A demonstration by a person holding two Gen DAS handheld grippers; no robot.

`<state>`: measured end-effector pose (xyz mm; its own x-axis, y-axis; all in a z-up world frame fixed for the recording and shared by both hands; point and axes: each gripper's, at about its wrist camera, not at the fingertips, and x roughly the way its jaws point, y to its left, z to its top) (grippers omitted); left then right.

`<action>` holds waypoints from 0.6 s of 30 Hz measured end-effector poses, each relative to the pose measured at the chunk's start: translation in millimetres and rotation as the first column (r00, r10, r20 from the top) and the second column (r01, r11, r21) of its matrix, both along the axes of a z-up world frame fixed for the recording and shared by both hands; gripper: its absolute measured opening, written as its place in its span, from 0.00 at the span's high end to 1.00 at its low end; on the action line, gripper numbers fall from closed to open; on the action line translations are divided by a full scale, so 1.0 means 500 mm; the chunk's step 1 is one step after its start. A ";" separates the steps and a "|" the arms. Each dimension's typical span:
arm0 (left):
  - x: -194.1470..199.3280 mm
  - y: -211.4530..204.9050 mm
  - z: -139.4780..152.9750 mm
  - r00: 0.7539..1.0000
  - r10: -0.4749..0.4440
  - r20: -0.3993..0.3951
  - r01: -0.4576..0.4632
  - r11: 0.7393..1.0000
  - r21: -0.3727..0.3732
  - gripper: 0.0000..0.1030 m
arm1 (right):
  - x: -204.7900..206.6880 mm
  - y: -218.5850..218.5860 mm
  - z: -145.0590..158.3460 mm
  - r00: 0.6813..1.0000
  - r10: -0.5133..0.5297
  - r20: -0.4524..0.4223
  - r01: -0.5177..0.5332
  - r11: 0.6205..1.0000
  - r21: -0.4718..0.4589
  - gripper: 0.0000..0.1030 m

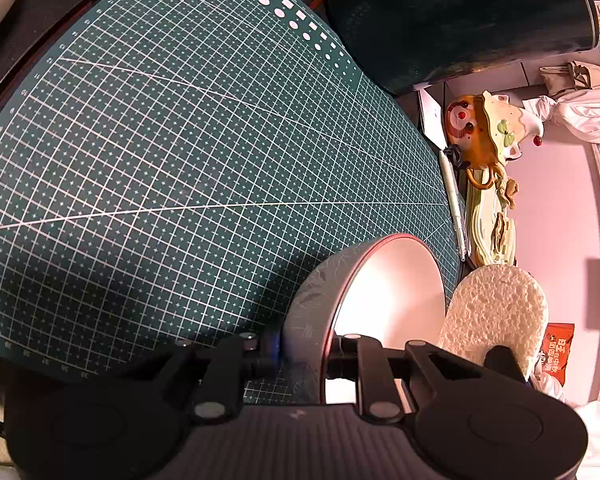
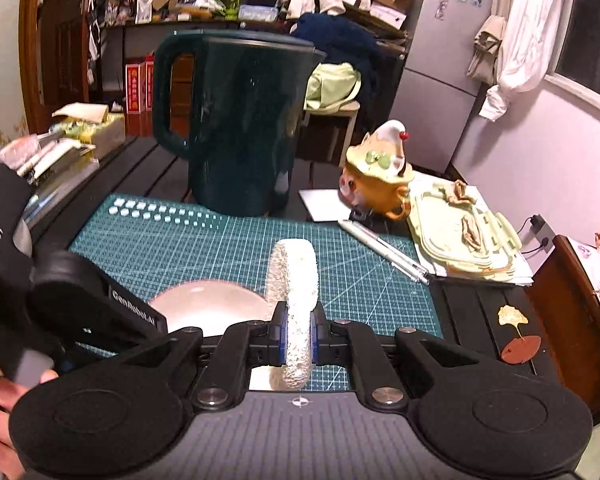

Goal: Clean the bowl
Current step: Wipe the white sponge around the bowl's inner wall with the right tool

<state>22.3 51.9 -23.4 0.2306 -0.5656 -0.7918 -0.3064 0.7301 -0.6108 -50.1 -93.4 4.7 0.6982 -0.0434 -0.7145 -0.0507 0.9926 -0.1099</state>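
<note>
Both jaw pairs are closed on loads. Left gripper (image 1: 304,354) clamps the bowl (image 1: 380,296) by its rim, tipped on edge over the cutting mat (image 1: 160,160), exposing the interior. Right gripper (image 2: 299,338) pinches the sponge (image 2: 294,280) edgewise, just right of the bowl, likely poised for wiping.
</note>
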 end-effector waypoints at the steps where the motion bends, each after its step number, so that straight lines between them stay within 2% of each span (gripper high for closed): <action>1: 0.001 0.000 -0.001 1.000 0.000 0.000 0.000 1.000 0.000 0.82 | 0.000 -0.001 -0.001 1.000 0.000 -0.001 0.001 1.000 0.011 0.91; 4: 0.000 0.000 -0.001 1.000 -0.001 0.000 0.001 1.000 0.000 0.82 | 0.007 -0.004 -0.019 0.999 0.022 -0.043 -0.018 0.995 0.095 0.91; 9: -0.001 0.002 -0.001 1.000 -0.002 0.002 0.002 1.000 0.001 0.82 | 0.019 -0.005 -0.052 0.992 0.052 -0.119 -0.030 0.984 0.178 0.91; 16: -0.003 0.000 -0.005 1.000 0.002 0.000 -0.002 1.000 -0.002 0.82 | 0.026 -0.008 -0.074 0.978 0.088 -0.189 -0.034 0.961 0.273 0.91; 18: -0.001 -0.001 -0.004 1.000 0.002 0.001 -0.002 1.000 -0.002 0.82 | 0.031 -0.005 -0.094 0.972 0.072 -0.225 -0.010 0.964 0.266 0.91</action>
<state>22.0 51.5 -25.4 0.2327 -0.5665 -0.7906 -0.3077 0.7282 -0.6124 -34.6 -95.7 -42.3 0.5106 0.1913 -0.8383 -0.0851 0.9814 0.1720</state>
